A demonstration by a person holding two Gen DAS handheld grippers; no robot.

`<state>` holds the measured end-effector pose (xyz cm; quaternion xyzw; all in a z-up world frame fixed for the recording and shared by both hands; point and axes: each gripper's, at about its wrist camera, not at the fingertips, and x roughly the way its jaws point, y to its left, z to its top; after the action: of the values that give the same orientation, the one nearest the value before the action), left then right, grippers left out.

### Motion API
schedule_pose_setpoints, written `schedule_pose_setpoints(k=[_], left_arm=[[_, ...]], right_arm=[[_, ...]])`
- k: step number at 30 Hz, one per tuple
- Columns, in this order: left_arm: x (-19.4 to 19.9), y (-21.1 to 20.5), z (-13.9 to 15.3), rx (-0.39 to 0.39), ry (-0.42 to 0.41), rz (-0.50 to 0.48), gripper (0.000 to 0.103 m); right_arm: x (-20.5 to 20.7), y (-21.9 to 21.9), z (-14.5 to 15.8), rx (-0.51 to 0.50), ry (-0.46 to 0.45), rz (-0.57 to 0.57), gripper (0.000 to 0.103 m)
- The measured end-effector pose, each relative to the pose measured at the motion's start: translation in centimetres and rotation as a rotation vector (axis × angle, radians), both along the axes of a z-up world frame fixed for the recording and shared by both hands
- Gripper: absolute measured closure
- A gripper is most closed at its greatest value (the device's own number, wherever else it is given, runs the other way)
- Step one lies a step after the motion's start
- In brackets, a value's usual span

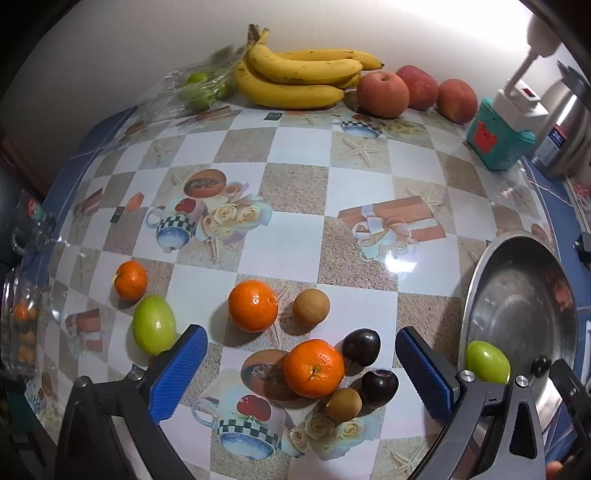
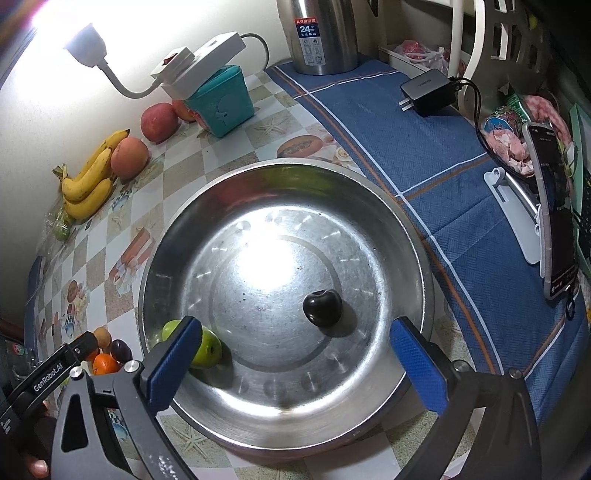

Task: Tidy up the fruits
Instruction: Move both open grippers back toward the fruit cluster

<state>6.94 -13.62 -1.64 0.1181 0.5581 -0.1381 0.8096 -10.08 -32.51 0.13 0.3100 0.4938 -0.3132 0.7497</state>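
Observation:
My left gripper (image 1: 299, 329) hangs open over a loose cluster of fruit on the checked tablecloth. The cluster holds two oranges (image 1: 252, 305) (image 1: 314, 368), two small brown fruits (image 1: 311, 306), and two dark plums (image 1: 361, 347). A third orange (image 1: 130, 279) and a green fruit (image 1: 154, 324) lie left of its left finger. My right gripper (image 2: 294, 322) stands open above the steel bowl (image 2: 177, 236), nothing between its pads. Inside the bowl lie one dark plum (image 2: 322, 307) and one green fruit (image 2: 207, 349), the latter partly behind the left finger.
Bananas (image 1: 295, 74), three apples (image 1: 382, 94) and bagged green fruit (image 1: 199, 88) line the back wall. A teal box (image 2: 221, 99) with a power strip, a steel flask (image 2: 319, 33), a charger (image 2: 428, 90) and a phone on a stand (image 2: 554, 210) lie beyond and right of the bowl.

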Motion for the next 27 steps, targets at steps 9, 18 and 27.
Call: schedule_pose_setpoints(k=[9,18,27], left_arm=[[0.0,1.0,1.1,0.070,-0.088,-0.082,0.000],[1.8,4.9,1.9,0.076,-0.113,-0.032,0.000],[4.0,9.9,3.0,0.010,-0.108,0.096,0.000]], right_arm=[[0.6,0.7,-0.1,0.005,-0.020,0.025,0.002],[1.7,2.2,0.4,-0.007,-0.046,0.059,0.002],[3.7,5.2,1.8,-0.018,-0.117,0.124,0.002]])
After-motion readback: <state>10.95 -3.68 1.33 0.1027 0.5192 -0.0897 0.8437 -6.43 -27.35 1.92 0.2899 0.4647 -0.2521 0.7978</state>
